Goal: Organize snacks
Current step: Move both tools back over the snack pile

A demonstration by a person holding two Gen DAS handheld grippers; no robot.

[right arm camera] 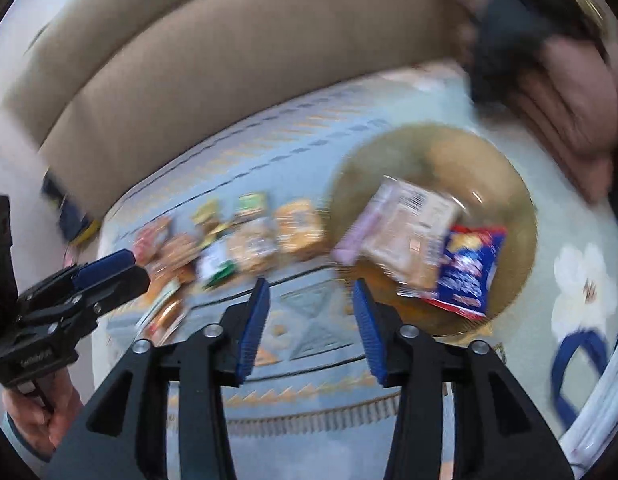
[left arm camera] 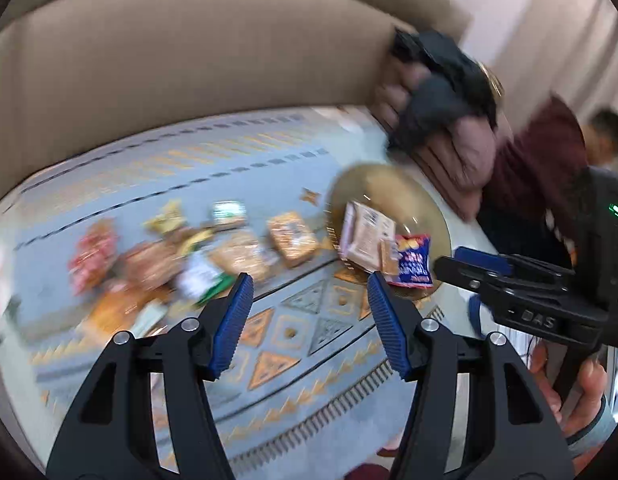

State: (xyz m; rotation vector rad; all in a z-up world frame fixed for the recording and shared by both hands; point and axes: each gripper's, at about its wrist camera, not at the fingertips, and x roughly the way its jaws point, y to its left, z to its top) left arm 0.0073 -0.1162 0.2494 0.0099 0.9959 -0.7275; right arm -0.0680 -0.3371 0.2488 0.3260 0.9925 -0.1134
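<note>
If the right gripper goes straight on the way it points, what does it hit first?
Most likely the patterned cloth just short of the gold bowl; the right gripper is open with nothing between its fingers. Blur makes depth uncertain, so the bowl's near rim is possible.

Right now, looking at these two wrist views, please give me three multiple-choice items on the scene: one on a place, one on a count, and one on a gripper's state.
1. Where does the blue snack bag lie?
A. In the round golden tray
B. On the beige sofa
C. Between the left gripper's fingers

2. How many packets lie in the golden tray?
A. None
B. Two
C. Five

3. What is the state of the right gripper?
A. Shut on a packet
B. Open, nothing between its fingers
C. Shut, holding nothing

Answers:
1. A, the blue bag rests inside the tray's rim, beside the pale wrapped packet.
2. B, only the blue bag and the pale packet are in it; the other snacks lie on the patterned cloth.
3. B, its blue pads stand apart with only the cloth seen between them.
</note>
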